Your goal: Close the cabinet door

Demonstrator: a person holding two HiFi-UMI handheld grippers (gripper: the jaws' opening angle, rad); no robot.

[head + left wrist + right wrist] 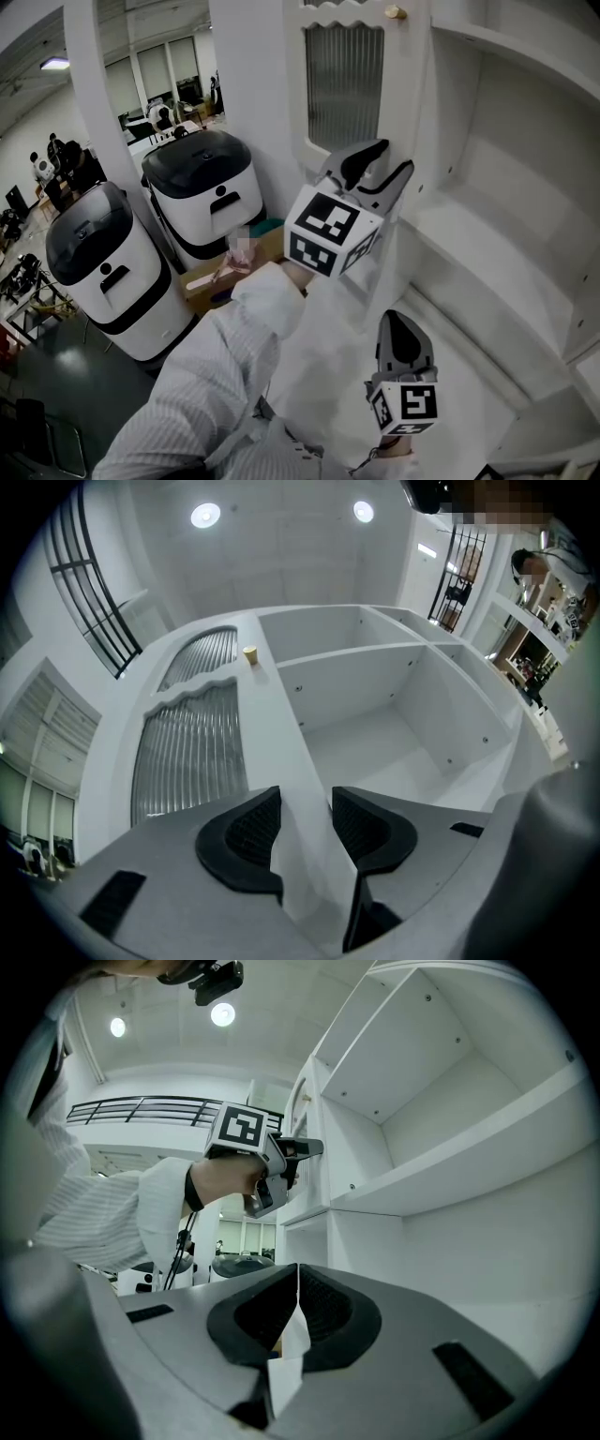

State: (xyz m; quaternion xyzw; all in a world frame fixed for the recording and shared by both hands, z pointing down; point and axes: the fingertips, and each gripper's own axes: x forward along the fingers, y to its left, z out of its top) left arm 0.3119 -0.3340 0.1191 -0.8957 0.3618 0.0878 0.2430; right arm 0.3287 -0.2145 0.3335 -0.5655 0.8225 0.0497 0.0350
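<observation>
- Clamping the free edge of the cabinet door (281, 705), the left hand-held gripper (305, 803) has its jaws set wide, one pad on each face.
- The right hand-held gripper (298, 1274) has its jaws together and holds nothing; it sits low before the shelves (450, 1157).
- Only the head view shows two black-lidded bins (103, 262) beyond the door. The left gripper view shows the knob (250, 654) above ribbed glass (187, 752).
- The door stands open, left of the shelves.

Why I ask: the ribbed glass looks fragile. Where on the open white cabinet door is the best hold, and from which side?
Take the white cabinet door by the plain edge strip beside the ribbed glass panel, on the side with the small gold knob, coming edge-on with one jaw on each face. That strip is flat and fits between jaws; the left gripper clamps it.
</observation>
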